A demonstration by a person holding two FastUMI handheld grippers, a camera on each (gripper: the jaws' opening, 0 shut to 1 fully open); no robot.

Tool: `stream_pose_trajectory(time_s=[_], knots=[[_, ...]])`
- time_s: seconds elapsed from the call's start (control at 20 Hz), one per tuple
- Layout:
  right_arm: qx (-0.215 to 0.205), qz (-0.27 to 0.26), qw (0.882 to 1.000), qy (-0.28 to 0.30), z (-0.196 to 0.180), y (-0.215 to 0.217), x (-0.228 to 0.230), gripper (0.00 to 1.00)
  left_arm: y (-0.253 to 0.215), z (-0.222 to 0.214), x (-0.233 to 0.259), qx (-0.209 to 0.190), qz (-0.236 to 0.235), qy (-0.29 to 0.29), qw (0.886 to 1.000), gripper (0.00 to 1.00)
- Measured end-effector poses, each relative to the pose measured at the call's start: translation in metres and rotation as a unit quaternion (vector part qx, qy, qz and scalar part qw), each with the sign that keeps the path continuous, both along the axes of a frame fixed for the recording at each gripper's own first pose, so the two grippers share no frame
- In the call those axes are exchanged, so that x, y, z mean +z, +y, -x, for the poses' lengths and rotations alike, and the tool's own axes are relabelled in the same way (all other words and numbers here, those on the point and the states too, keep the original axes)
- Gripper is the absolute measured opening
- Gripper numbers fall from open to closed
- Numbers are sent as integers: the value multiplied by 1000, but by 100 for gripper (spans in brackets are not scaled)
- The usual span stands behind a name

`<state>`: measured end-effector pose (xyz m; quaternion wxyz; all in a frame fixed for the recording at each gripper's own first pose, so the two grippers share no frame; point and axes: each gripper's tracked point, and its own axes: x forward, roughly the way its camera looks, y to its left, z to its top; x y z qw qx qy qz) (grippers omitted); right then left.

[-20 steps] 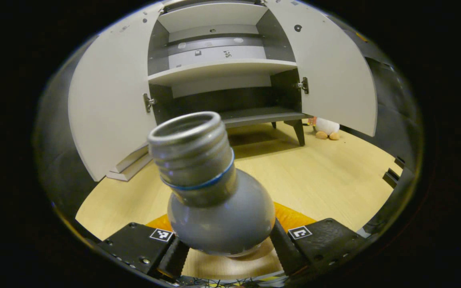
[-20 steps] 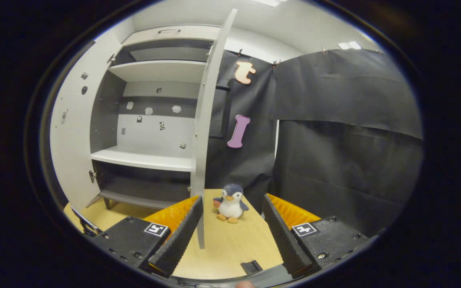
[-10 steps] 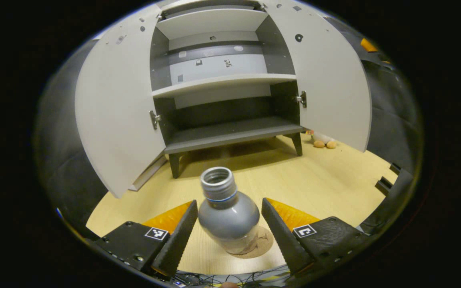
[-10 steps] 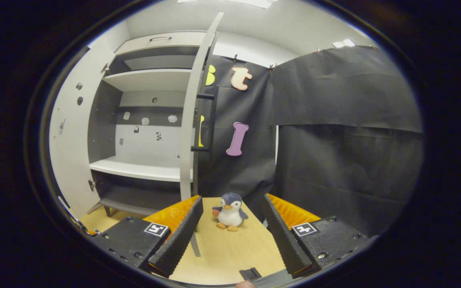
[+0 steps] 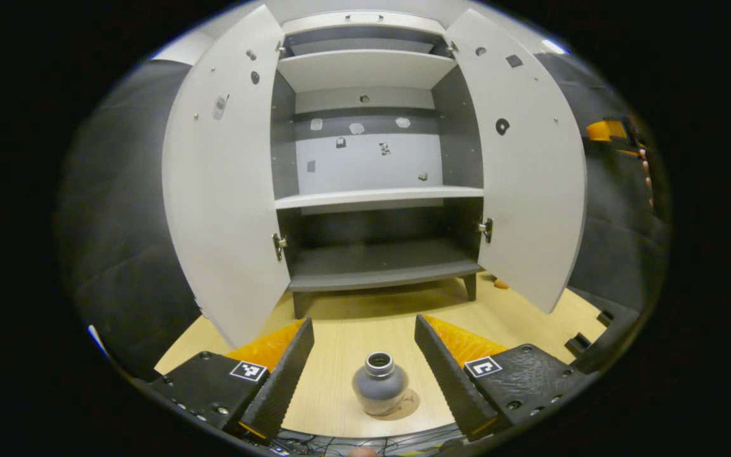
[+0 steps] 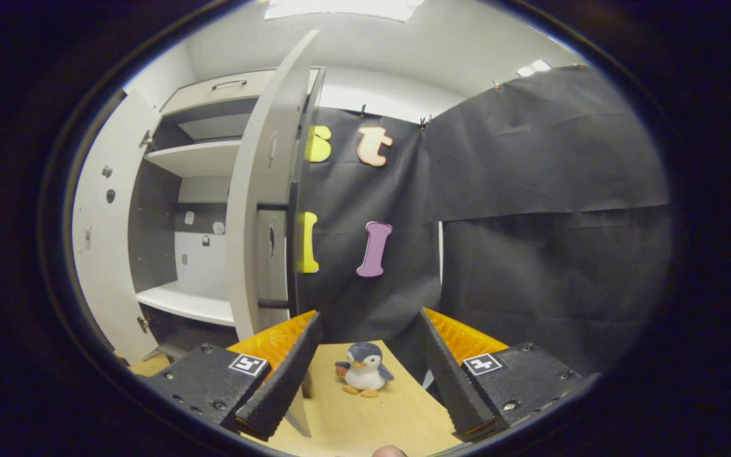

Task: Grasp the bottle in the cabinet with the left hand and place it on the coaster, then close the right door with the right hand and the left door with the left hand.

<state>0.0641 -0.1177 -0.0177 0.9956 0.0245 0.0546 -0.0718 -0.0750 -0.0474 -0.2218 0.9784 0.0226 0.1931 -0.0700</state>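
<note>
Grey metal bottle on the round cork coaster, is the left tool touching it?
Apart. The left gripper view shows the left tool open, bare table on both sides of the grey metal bottle.

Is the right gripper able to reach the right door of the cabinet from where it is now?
Probably yes. The right gripper is open and holds nothing, and the right door stands open just ahead on its left side. Nothing lies between them; the toy penguin sits further right on the table.

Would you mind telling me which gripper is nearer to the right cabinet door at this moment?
Right. The right gripper sits close by the right door, whose edge stands just beyond its own left finger. The left gripper is back over the bottle, the door well ahead.
</note>
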Motion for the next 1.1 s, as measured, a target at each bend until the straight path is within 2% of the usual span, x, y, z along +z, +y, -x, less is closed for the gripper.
stream_pose_trajectory(time_s=[0.25,0.4,0.55,0.75,1.0,1.05,1.1], knots=[[1,10,1000,-1,-33,-5,13,99,26,0,43,31,20,-15,999,98],[-4,15,1000,-3,-34,-4,16,94,54,9,56,54,6,-12,998,98],[-4,18,1000,-4,-35,-3,17,95,83,13,67,86,-3,-13,996,97],[11,20,1000,9,-36,2,16,94,117,7,68,124,-13,-8,992,98],[31,15,999,23,-35,22,16,93,146,-9,84,158,14,-23,987,98],[39,16,999,24,-35,26,17,90,152,-10,84,167,22,-18,986,98],[51,19,998,24,-34,35,17,93,158,-12,85,176,28,-17,984,98]])
